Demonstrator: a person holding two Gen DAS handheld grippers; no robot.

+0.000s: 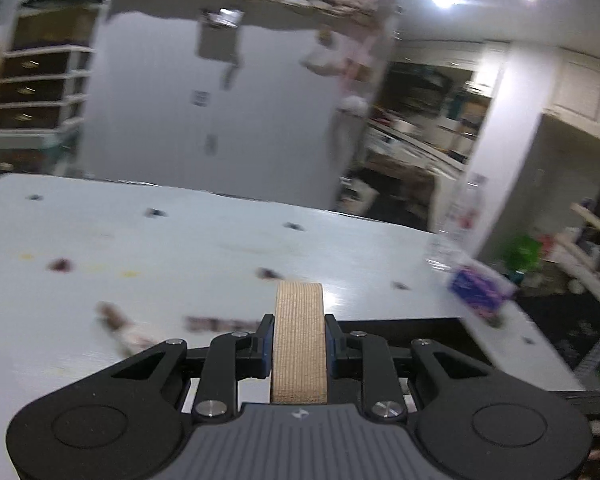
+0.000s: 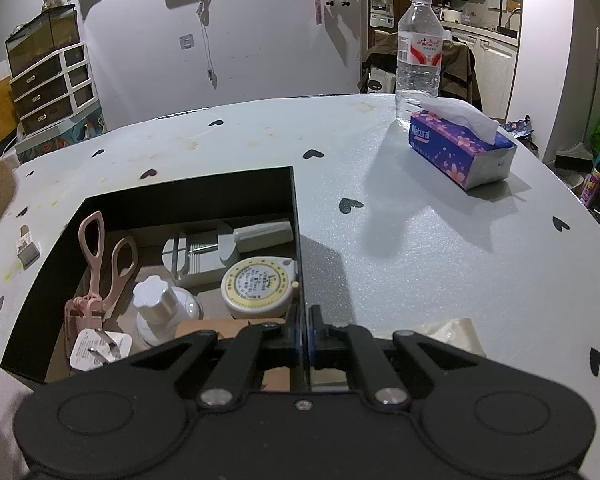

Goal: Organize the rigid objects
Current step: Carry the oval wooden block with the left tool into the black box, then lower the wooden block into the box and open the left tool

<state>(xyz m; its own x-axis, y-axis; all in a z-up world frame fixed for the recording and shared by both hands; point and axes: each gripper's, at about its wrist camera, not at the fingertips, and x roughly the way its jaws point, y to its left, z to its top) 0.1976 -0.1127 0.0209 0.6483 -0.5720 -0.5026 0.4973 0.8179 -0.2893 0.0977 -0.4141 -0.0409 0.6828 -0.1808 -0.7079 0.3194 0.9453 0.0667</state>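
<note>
My left gripper [image 1: 299, 338] is shut on a tan ribbed roll [image 1: 299, 336], held above the white table; this view is motion-blurred. My right gripper [image 2: 305, 330] is shut on the right wall of the black box [image 2: 298, 240]. Inside the box lie a pink eyelash curler [image 2: 98, 268], a white plug [image 2: 96, 350], a white jar [image 2: 160, 308], a round yellow-faced tape measure [image 2: 258, 282], a grey flat holder [image 2: 198, 254] and a white tube [image 2: 264, 234].
A water bottle [image 2: 419, 52] and a purple tissue pack [image 2: 460, 146] stand at the table's far right. A small white clip [image 2: 26, 246] lies left of the box. A crumpled plastic piece [image 2: 452, 332] lies near my right gripper. Drawers [image 2: 52, 88] stand beyond the table.
</note>
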